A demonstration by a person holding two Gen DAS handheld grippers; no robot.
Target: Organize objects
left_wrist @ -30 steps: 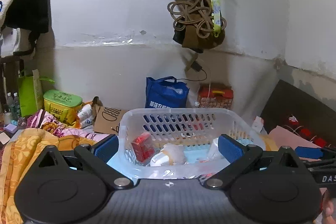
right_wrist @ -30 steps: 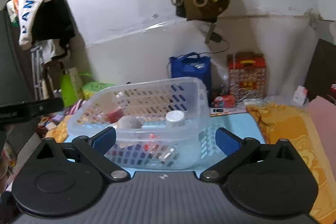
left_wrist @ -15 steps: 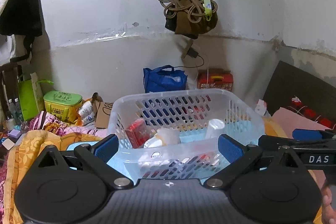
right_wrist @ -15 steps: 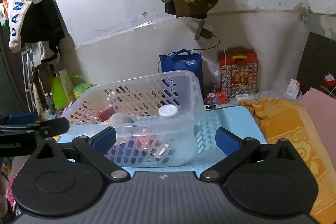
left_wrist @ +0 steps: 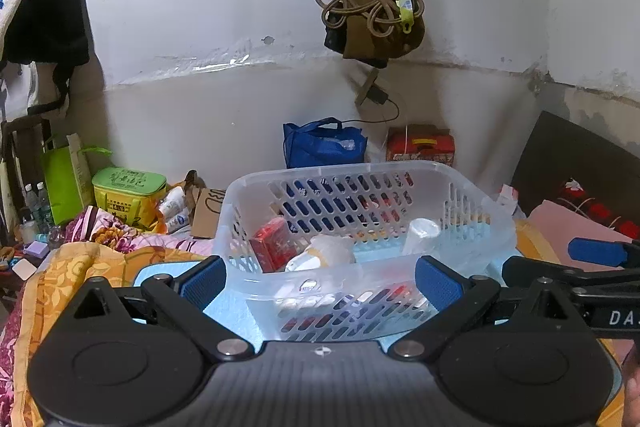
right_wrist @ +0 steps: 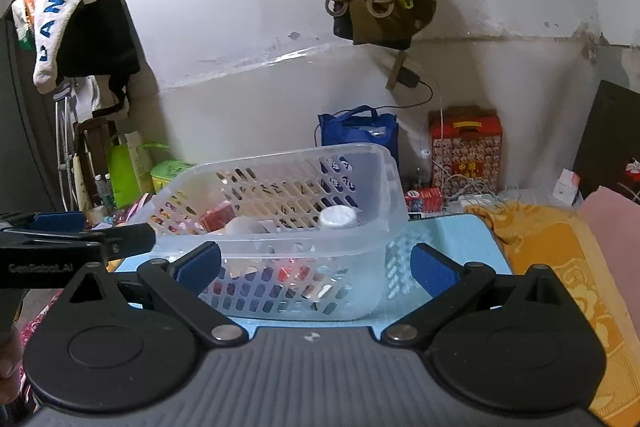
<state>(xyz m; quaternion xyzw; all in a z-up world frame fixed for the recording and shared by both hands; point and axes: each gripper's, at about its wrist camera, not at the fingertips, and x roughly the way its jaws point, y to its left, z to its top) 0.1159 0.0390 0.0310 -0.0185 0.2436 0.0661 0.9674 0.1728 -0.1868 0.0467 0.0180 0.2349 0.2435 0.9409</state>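
Left wrist view: basket (left_wrist: pixel 460 183) sits just ahead between released left tongs (left_wrist: pixel 320 285); right tongs (right_wrist: pixel 316 267) also released.

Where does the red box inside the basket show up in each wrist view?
Left wrist: the red box stands in the basket's left part, just left of picture centre.
Right wrist: the red box sits left of centre, seen over the near rim.
Shared landmark: the blue bag against the wall behind the basket.
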